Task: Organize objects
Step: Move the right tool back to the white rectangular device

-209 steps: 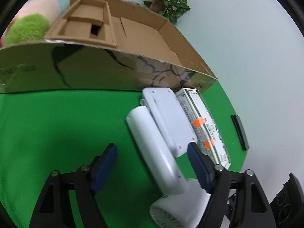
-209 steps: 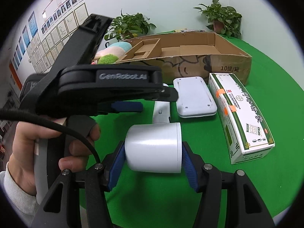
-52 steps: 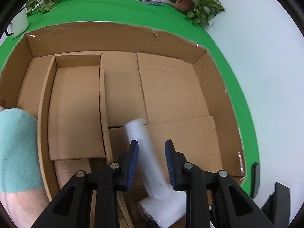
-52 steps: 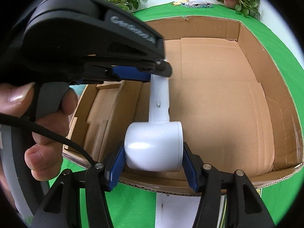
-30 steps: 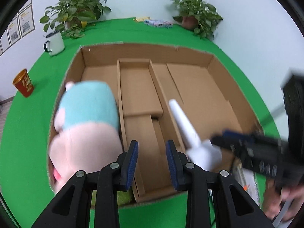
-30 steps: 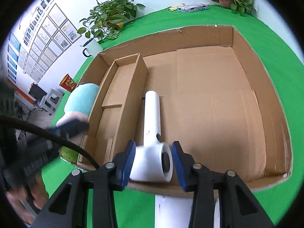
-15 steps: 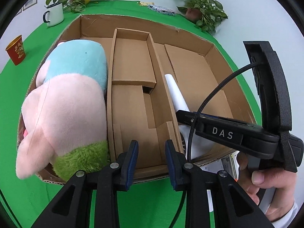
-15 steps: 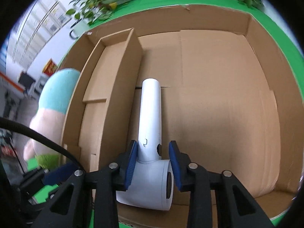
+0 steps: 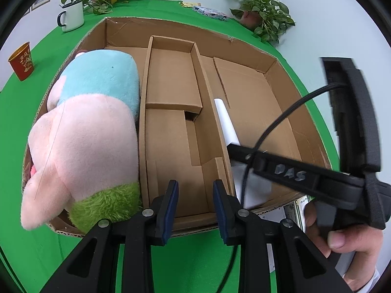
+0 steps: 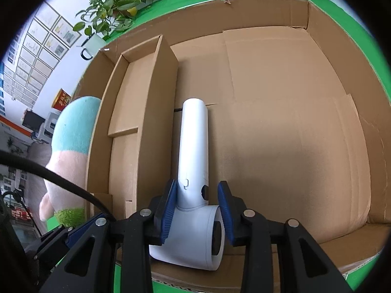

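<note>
Lying in corrugated cardboard box (image 10: 281, 56), smooth white hairdryer (image 10: 193, 171).

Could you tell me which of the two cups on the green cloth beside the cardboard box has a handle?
The white mug near the leafy plant has a dark handle; the red cup has none.

- Pale, plain white wall (image 9: 317, 12) behind the green cloth-covered surface (image 9: 24, 122).
- Rows of framed sheets (image 10: 36, 48) on the left wall.
- Even, bright light.

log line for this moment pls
hair dryer: lying on cardboard box floor | right claw: open, straddling its handle | left claw: open, empty | plush toy: in box
</note>
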`<state>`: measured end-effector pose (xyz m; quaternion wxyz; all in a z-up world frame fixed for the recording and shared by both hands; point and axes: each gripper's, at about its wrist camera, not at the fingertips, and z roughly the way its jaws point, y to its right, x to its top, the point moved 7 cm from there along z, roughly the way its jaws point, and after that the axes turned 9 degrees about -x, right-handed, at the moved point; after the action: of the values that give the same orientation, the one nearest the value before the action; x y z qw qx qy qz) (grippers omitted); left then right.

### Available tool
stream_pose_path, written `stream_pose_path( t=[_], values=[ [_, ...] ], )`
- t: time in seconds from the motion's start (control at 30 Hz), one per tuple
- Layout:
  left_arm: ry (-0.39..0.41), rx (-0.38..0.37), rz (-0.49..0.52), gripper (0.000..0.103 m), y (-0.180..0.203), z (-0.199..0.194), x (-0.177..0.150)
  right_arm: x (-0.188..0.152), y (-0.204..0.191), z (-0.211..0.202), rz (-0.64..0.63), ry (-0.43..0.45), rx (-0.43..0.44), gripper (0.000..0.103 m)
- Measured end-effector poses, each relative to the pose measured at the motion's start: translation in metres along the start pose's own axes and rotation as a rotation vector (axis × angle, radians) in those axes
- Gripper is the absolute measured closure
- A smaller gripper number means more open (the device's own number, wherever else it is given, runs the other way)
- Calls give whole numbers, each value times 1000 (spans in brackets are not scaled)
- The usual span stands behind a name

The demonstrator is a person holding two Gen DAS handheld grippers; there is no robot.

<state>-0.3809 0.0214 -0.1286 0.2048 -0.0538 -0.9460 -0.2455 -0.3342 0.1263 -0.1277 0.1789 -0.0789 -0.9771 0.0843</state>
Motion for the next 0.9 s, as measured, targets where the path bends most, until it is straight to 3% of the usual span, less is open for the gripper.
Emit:
stream_pose_path(
  t=[0.03,0.13,0.2,0.27,0.37,0.43,0.77,0.9],
  values=[
    [10,8,16,72,2,-2,0,2,2,-8,-4,34,-1,61],
    [67,19,49,63,8,-16,0,2,8,-46,-46,187,-30,23],
    [145,46,88,53,14,-36,0,-5,13,-75,-97,303,-76,21],
    [260,95,145,31,24,-64,-2,-23,20,-106,-150,440,-165,17],
    [443,145,220,13,39,-106,-11,-54,25,-138,-184,590,-240,16],
    [507,166,239,6,49,-127,-22,-73,28,-150,-185,648,-250,16],
    [605,205,265,5,78,-164,-75,-123,28,-162,-212,711,-272,16],
    [616,159,260,5,86,-165,-90,-131,24,-164,-216,716,-259,16]
  ],
)
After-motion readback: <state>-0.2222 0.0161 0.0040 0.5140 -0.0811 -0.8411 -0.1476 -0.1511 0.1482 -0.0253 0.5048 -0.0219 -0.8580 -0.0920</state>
